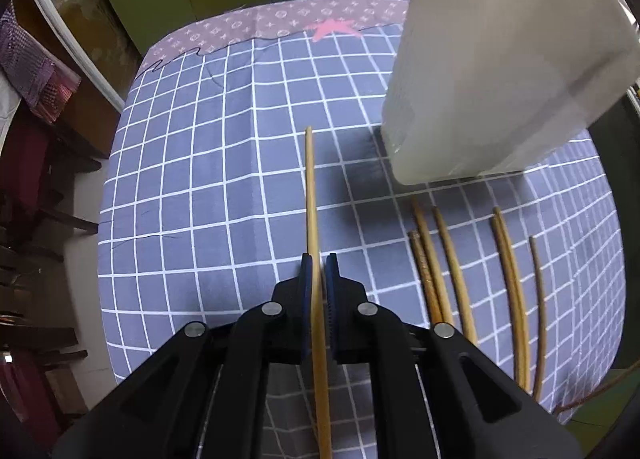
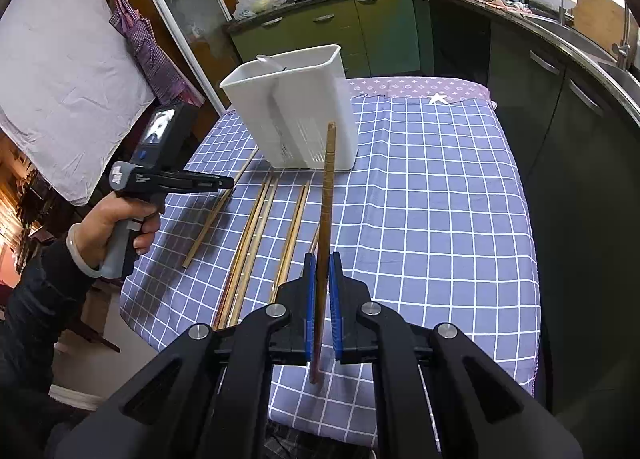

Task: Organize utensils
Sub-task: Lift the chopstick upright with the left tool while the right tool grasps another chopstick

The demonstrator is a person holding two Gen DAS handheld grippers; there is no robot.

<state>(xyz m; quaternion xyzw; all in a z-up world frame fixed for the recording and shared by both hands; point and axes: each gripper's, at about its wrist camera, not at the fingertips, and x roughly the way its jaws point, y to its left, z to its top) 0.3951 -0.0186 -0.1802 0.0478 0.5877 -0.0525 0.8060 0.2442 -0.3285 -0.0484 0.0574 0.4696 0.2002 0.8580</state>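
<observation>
My left gripper (image 1: 319, 259) is shut on a pale wooden chopstick (image 1: 310, 187) that points forward just above the checked tablecloth. The white plastic utensil holder (image 1: 492, 71) stands to its right. My right gripper (image 2: 322, 257) is shut on a darker brown chopstick (image 2: 328, 179) that points up toward the utensil holder (image 2: 296, 107). Several loose chopsticks (image 2: 256, 235) lie on the cloth in front of the holder, and show in the left wrist view (image 1: 452, 271). The left gripper (image 2: 228, 182) appears in the right wrist view, held by a hand.
The table is covered by a blue and white checked cloth (image 2: 432, 195). Green kitchen cabinets (image 2: 340, 27) with pans on a hob stand behind. A glass door and a hanging cloth (image 2: 140, 39) are at left. The table's left edge (image 1: 108, 187) drops to the floor.
</observation>
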